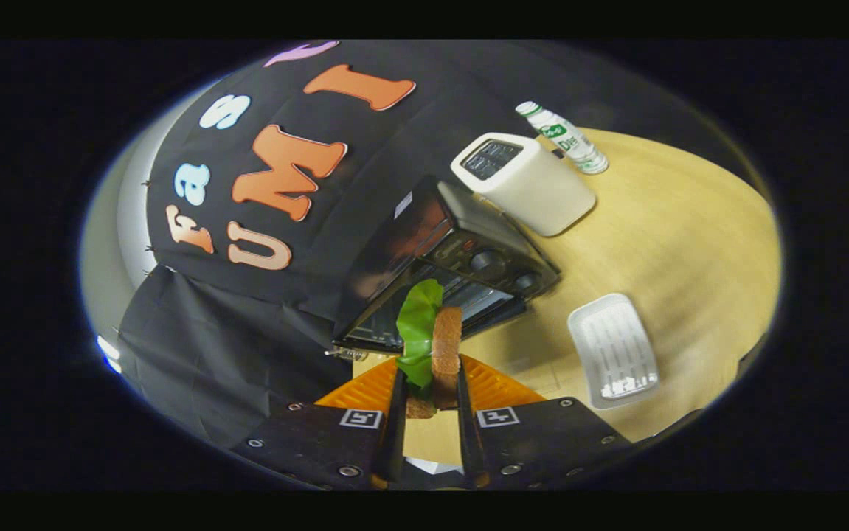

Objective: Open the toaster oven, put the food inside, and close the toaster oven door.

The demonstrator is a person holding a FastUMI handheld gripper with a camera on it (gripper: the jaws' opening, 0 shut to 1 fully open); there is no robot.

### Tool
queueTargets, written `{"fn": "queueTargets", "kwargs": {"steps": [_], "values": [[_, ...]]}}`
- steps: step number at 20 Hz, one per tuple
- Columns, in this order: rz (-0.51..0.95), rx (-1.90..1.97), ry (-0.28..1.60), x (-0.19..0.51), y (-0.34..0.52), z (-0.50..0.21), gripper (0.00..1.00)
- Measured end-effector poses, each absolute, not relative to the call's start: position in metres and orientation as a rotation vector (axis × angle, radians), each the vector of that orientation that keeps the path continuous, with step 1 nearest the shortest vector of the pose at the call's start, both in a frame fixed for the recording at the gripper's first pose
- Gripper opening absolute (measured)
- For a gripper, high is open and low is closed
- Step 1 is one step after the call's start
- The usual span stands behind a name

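The gripper has its 2 fingers clamped on a sandwich with a green lettuce leaf, held just before the open toaster oven. It looks light, soft and crushable; grip the bread faces gently.

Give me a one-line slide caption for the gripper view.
Gripper shut on a sandwich, held before the open toaster oven; toaster, bottle and tray on the table.
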State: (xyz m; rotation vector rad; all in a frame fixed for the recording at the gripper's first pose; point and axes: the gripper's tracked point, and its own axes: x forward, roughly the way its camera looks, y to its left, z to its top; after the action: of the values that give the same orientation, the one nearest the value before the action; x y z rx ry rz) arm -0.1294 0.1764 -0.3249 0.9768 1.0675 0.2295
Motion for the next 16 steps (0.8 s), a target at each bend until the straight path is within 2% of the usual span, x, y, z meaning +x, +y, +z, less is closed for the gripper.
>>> {"fn": "queueTargets", "kwargs": {"steps": [5, 16], "values": [[0.22, 1.058, 1.03, -0.108, 0.225, -0.345, 0.32], [0.093, 1.239, 0.858, -0.073, 0.274, -0.378, 0.32]]}}
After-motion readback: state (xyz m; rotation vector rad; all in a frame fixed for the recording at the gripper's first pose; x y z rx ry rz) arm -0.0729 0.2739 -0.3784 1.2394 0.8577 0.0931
